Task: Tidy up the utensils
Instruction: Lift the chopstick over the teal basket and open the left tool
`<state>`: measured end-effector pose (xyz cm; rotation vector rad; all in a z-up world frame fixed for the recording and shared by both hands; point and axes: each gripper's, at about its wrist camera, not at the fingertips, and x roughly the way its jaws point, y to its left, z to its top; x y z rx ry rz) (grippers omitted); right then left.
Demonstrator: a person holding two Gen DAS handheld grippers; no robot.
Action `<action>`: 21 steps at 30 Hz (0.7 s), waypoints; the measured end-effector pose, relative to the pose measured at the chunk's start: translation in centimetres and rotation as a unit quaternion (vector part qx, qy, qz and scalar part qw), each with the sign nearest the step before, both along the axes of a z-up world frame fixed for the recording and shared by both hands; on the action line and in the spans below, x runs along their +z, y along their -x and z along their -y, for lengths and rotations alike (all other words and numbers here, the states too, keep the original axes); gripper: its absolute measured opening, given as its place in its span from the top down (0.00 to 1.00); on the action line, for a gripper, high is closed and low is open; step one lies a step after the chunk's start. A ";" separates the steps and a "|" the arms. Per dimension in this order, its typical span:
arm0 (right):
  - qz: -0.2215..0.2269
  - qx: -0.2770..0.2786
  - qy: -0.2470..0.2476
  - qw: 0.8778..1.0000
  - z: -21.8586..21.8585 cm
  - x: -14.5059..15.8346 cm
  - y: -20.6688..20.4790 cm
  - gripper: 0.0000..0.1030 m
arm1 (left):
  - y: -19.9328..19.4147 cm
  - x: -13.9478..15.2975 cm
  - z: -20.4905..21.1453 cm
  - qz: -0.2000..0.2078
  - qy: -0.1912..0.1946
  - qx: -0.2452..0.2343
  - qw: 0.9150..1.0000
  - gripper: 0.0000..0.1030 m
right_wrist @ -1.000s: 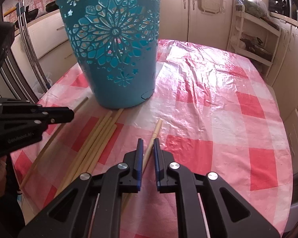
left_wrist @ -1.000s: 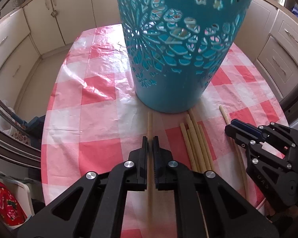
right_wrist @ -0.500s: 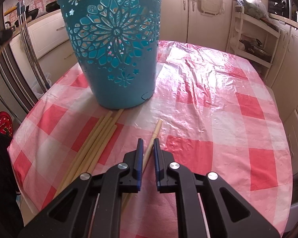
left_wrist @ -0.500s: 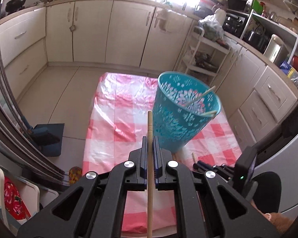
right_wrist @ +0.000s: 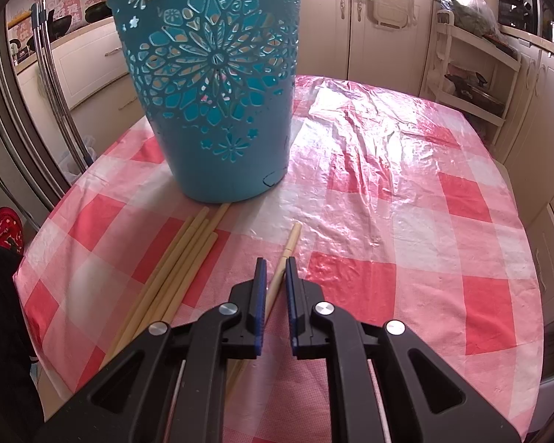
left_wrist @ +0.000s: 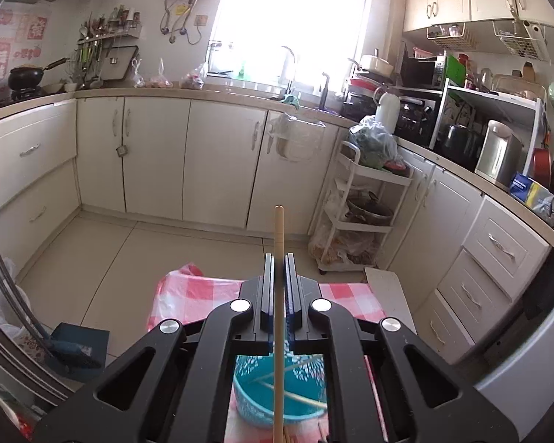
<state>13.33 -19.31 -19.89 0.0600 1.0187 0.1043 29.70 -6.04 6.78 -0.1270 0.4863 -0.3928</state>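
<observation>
My left gripper is shut on a long wooden chopstick and holds it high above the teal cut-out basket, which has chopsticks inside. In the right wrist view the basket stands on the red checked tablecloth. Several chopsticks lie in a bundle in front of it. My right gripper sits low over the table, its jaws slightly apart around a single chopstick without pinching it.
The table edge is close on the left. Kitchen cabinets ring the room. A white shelf trolley stands beyond the table's far end. A steel rail rises at the left.
My left gripper has lifted the chopstick further and tilted up, so the basket now sits directly below it. The right gripper has not moved.
</observation>
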 end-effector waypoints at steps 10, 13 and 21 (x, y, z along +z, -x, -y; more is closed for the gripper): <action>0.001 0.010 0.006 1.000 -0.4 0.0 0.0 0.89 | -6.7 -5.3 2.2 -0.032 0.019 0.053 0.998 0.95; 0.002 0.012 0.008 1.000 -0.5 0.0 0.0 0.89 | -6.7 -6.6 2.8 -0.035 0.005 0.050 0.998 0.95; 0.005 0.014 0.012 1.000 -0.8 0.0 0.1 0.89 | -5.6 -9.0 3.6 -0.049 -0.047 0.036 0.997 0.95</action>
